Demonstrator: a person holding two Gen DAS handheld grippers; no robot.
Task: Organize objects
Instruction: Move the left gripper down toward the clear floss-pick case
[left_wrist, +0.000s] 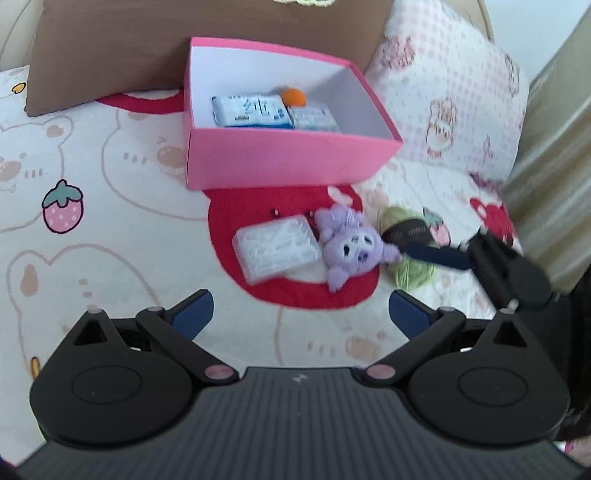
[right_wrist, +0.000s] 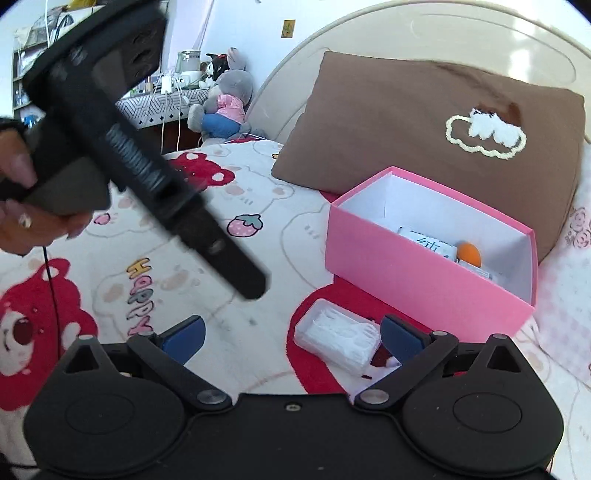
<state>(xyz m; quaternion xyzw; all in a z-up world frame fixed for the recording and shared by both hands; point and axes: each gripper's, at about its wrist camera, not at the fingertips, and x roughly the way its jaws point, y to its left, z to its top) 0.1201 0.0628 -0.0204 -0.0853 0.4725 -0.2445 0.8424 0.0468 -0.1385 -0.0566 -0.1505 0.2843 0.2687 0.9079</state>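
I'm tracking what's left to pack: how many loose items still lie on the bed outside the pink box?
3: a clear plastic case in front of the pink box, a purple plush toy right of it, green yarn further right. More may be hidden.

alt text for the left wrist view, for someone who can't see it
An open left gripper hovers over a cartoon-print bedspread, facing a pink box holding packets. Nearer lie a clear plastic case, a purple plush toy and green yarn.

Pink box (left_wrist: 280, 162) (white inside) — purple plush (left_wrist: 351, 247), green yarn (left_wrist: 413, 275).
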